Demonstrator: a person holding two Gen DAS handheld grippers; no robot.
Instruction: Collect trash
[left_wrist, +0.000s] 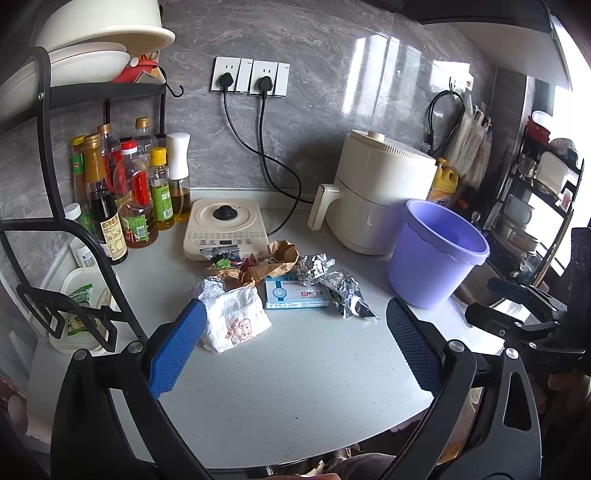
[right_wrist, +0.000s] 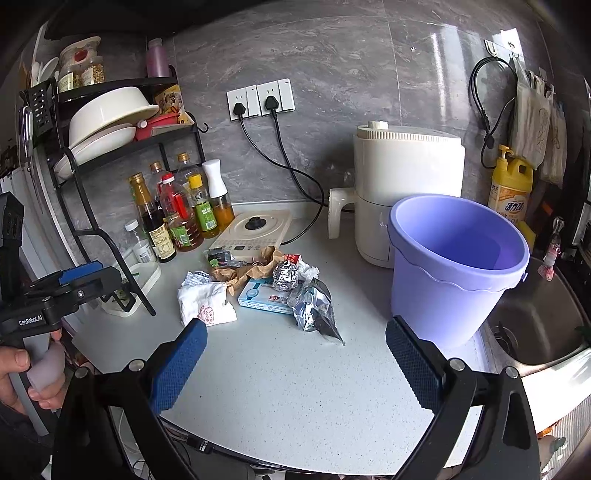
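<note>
A heap of trash lies on the pale speckled tabletop. At its 7 o'clock edge sits a crumpled white paper wrapper (left_wrist: 234, 317) with a pink printed figure. Behind it, toward 12 o'clock, lies torn brown paper (left_wrist: 273, 264), with a small dark snack packet (left_wrist: 221, 256) at 11 o'clock. A flat light-blue box (left_wrist: 295, 295) lies in the middle, label up. A crushed foil ball (left_wrist: 314, 269) rests at the box's far edge, and a crumpled silver foil bag (left_wrist: 349, 299) sprawls at 4 o'clock. At 3 o'clock, just beside the heap, stands an upright lavender bucket (right_wrist: 454, 266), open-topped.
</note>
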